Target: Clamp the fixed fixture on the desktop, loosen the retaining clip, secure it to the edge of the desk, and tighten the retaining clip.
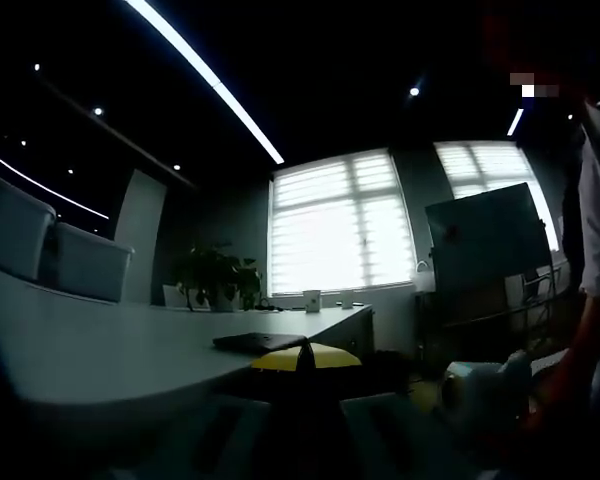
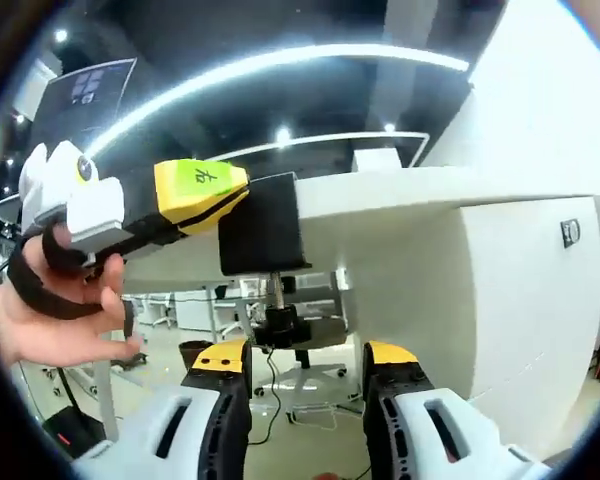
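The black clamp fixture [image 2: 260, 235] sits on the edge of the white desk [image 2: 410, 190], with its screw and black knob [image 2: 277, 325] hanging beneath the desktop. My left gripper [image 2: 205, 195] comes in from the left with a hand around its handle, its yellow jaws shut on the fixture's top. In the left gripper view the left gripper [image 1: 305, 358] has its yellow tips together beside the fixture's dark plate [image 1: 258, 342] on the desk [image 1: 100, 350]. My right gripper [image 2: 305, 360] stands open just below the knob, apart from it, and appears as a pale shape [image 1: 480, 392].
Pale chairs [image 1: 40, 245], a potted plant [image 1: 215, 275] and a dark board [image 1: 485, 235] stand around the desk. A person [image 1: 595, 250] stands at the right. Under the desk are a white side panel [image 2: 525, 300], a chair base and cables [image 2: 300, 400].
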`<action>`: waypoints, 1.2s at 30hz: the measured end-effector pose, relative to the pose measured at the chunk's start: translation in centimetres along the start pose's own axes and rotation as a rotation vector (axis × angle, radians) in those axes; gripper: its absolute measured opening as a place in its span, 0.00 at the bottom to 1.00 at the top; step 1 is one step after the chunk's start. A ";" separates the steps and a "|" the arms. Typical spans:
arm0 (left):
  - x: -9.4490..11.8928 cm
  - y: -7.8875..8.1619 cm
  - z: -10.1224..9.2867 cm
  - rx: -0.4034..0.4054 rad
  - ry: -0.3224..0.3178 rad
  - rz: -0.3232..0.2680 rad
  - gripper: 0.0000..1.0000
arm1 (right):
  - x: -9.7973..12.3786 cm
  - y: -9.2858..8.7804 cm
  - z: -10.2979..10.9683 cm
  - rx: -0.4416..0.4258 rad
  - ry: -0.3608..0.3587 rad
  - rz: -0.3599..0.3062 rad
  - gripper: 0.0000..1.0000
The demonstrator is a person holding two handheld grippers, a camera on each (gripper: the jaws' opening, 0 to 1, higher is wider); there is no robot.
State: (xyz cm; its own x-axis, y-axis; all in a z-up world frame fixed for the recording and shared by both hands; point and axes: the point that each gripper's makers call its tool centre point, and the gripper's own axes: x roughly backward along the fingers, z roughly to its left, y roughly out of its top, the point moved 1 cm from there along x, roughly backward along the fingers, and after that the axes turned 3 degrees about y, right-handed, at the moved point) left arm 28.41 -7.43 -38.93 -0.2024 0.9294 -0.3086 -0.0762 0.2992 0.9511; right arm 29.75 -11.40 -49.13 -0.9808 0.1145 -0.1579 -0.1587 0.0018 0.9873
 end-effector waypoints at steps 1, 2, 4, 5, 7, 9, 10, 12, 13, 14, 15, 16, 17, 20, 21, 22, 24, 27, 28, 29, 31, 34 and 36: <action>0.0 0.0 0.0 0.000 0.000 0.001 0.01 | -0.2 0.0 0.4 0.032 -0.002 0.004 0.43; 0.0 0.0 0.0 -0.001 0.000 0.002 0.01 | -0.4 0.0 0.7 0.042 -0.003 0.006 0.43; 0.0 0.0 0.0 -0.004 0.000 0.004 0.01 | -1.0 -0.1 0.9 0.035 -0.009 0.008 0.43; 0.0 0.0 0.0 -0.006 0.000 0.006 0.01 | -1.2 0.1 0.9 0.023 -0.015 0.003 0.43; -0.1 0.0 0.0 -0.009 -0.001 0.009 0.01 | -1.7 0.7 0.7 0.018 -0.031 -0.015 0.42; -0.1 0.0 0.0 -0.006 -0.002 0.007 0.01 | -2.1 1.3 0.7 0.015 -0.036 -0.045 0.41; -0.1 0.0 0.0 -0.007 -0.002 0.007 0.01 | -2.2 1.5 0.8 0.012 -0.036 -0.047 0.40; -0.1 0.0 0.0 -0.007 -0.002 0.007 0.01 | -2.5 1.4 0.9 0.014 -0.037 -0.044 0.33; -0.1 0.0 0.0 -0.007 -0.003 0.007 0.01 | -2.8 1.3 0.9 0.014 -0.037 -0.044 0.30; -0.1 0.0 0.0 -0.007 -0.003 0.007 0.01 | -3.0 1.2 0.9 0.014 -0.040 -0.046 0.29; -0.1 0.0 0.0 -0.008 -0.002 0.006 0.01 | -2.9 1.3 0.8 0.028 -0.046 -0.046 0.28; -0.1 0.0 0.0 -0.008 -0.002 0.006 0.01 | -2.8 1.3 0.8 0.042 -0.050 -0.042 0.27; -0.2 0.0 0.0 -0.009 -0.002 0.007 0.01 | -2.7 1.3 0.7 0.067 -0.046 -0.042 0.27; -0.2 0.0 0.0 -0.009 -0.002 0.006 0.01 | -2.8 1.3 0.5 0.103 -0.017 -0.046 0.26; -0.2 0.0 0.0 -0.008 -0.002 0.006 0.01 | -2.8 1.3 0.6 0.118 -0.003 -0.049 0.26; -0.2 0.0 0.0 -0.008 -0.002 0.007 0.01 | -2.7 1.5 0.6 0.136 0.025 -0.054 0.26; -0.2 0.0 -0.1 -0.007 -0.002 0.007 0.01 | -3.0 1.2 0.8 0.136 0.074 -0.057 0.26; -0.2 0.0 0.0 -0.004 -0.002 0.006 0.01 | -3.2 1.3 1.0 0.086 0.234 -0.073 0.26; -0.2 0.0 0.0 -0.004 -0.002 0.005 0.01 | -3.2 1.3 1.0 0.084 0.251 -0.075 0.26; -0.2 0.0 -0.1 -0.004 -0.002 0.005 0.01 | -3.1 1.3 1.1 0.087 0.330 -0.075 0.26; -0.2 -0.1 -0.1 -0.006 -0.002 0.006 0.01 | -3.1 1.4 1.3 0.061 0.421 -0.078 0.26; -0.2 0.0 -0.1 -0.006 -0.002 0.005 0.01 | -3.2 1.4 1.2 0.058 0.492 -0.073 0.26; -0.1 0.0 -0.1 -0.007 -0.003 0.004 0.01 | -3.5 1.4 1.1 0.058 0.501 -0.068 0.26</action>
State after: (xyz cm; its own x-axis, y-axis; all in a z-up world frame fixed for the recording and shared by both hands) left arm 28.35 -7.60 -38.94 -0.1996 0.9314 -0.3044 -0.0825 0.2935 0.9524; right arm 33.11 -10.67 -47.13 -0.9044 -0.3785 -0.1967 -0.2319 0.0493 0.9715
